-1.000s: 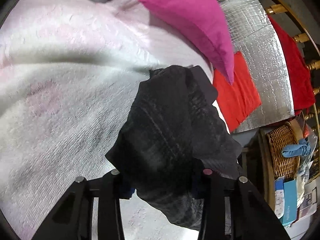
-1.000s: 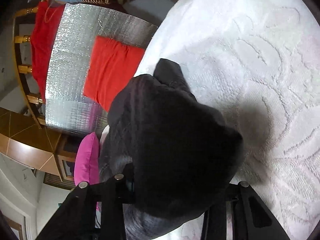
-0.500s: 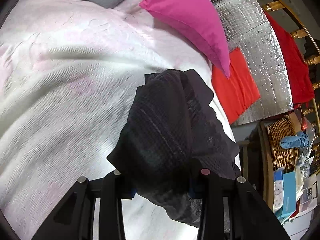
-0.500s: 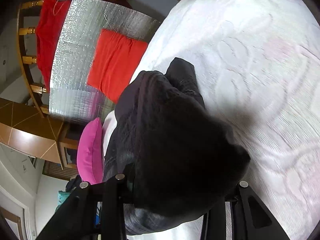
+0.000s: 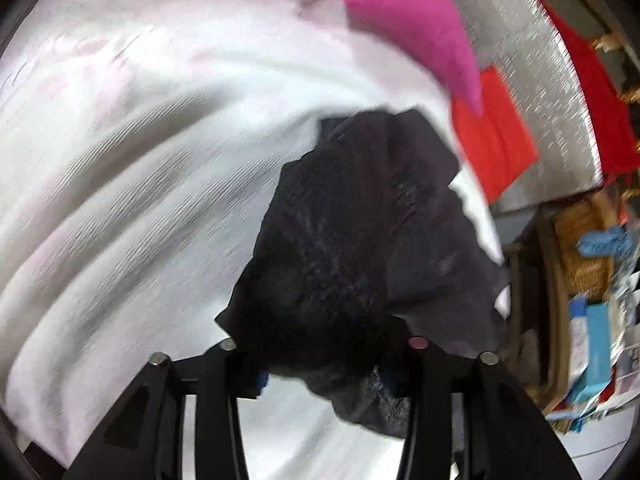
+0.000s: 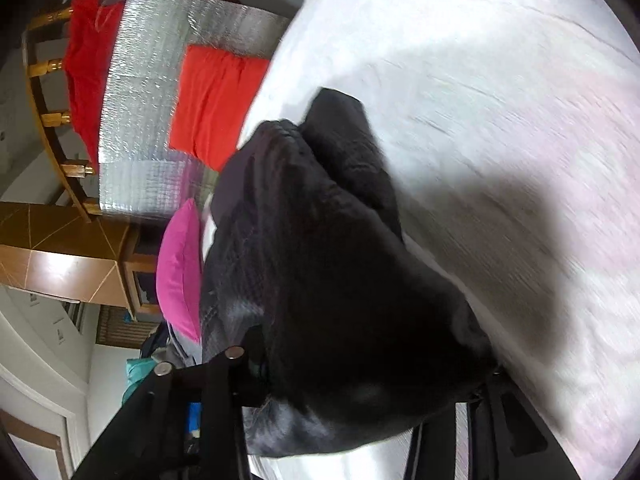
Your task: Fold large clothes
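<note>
A black garment (image 5: 352, 240) lies bunched at the edge of a white bedspread (image 5: 140, 180). Its near end fills the gap of my left gripper (image 5: 322, 360), whose jaws are opening with the cloth still pressed between them. In the right wrist view the same black garment (image 6: 340, 260) heaps over my right gripper (image 6: 360, 380) and hides its right finger. Those jaws are opening too, with the fabric wedged between them. The bedspread (image 6: 500, 120) stretches away to the right.
A pink pillow (image 5: 408, 20) (image 6: 180, 264) sits at the bed's edge. Beside the bed lie a silver mat (image 5: 532, 60) (image 6: 148, 80) and a folded red cloth (image 5: 492, 140) (image 6: 216, 100). A wicker basket (image 5: 584, 240) and a wooden cabinet (image 6: 60, 260) stand nearby.
Both grippers have swept across the bed with the black garment, and both views are now blurred. The fingers of each stand slightly wider apart than before.
</note>
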{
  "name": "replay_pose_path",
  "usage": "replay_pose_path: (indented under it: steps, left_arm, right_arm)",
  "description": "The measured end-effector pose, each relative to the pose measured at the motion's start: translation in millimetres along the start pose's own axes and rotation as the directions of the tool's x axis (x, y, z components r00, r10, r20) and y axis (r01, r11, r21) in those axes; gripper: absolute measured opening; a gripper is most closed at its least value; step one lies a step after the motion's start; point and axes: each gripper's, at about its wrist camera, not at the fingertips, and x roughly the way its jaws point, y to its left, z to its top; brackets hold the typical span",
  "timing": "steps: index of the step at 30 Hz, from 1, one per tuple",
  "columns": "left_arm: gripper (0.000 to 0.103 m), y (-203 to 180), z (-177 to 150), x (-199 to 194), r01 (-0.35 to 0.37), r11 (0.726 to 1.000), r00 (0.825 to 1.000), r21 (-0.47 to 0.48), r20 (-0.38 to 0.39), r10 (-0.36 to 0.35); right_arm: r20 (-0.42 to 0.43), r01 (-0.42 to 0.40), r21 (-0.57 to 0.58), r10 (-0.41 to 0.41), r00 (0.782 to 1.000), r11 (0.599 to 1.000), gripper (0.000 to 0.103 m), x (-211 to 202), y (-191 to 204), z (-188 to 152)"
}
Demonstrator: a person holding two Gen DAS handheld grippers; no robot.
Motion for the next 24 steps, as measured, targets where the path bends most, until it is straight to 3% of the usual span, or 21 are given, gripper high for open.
replay_pose_path:
  steps: [4,5,7,10,12,16,21,24]
  left_arm:
    - [0.056,7,-6,-33,-0.020,0.995,0.999,0.102,-0.033,0.023]
    - [0.057,7,-8,-44,-0.039,0.990,0.999,0.135,-0.020,0.042]
    - [0.059,4,-10,-69,-0.145,0.969,0.988,0.202,0.074,0.132]
    - [0.063,-9,1,-96,-0.315,0.922,0.931,0.224,0.262,0.255]
    - [0.065,-20,7,-98,-0.363,0.900,0.908,0.242,0.309,0.283]
    - [0.067,-63,10,-80,-0.473,0.820,0.854,0.323,0.399,0.335]
    - [0.067,-88,6,-63,-0.489,0.786,0.835,0.379,0.465,0.295]
    - [0.067,-94,3,-58,-0.518,0.757,0.811,0.397,0.510,0.288]
  right_arm:
    - [-0.034,0.047,-0.097,-0.051,0.998,0.994,0.058,-35,4,2]
    - [-0.032,0.063,-0.135,-0.068,0.997,0.989,0.062,-45,6,1]
    - [-0.001,0.107,-0.214,-0.110,0.994,0.971,0.068,-67,12,4]
    - [0.102,0.163,-0.286,-0.139,0.985,0.944,0.073,-93,22,19]
    - [0.128,0.146,-0.274,-0.114,0.985,0.951,0.076,-95,27,31]
    - [0.101,0.120,-0.257,-0.097,0.990,0.959,0.079,-68,40,56]
    - [0.094,0.169,-0.294,-0.147,0.985,0.941,0.079,-37,46,67]
    - [0.084,0.173,-0.303,-0.155,0.984,0.937,0.079,-23,51,69]
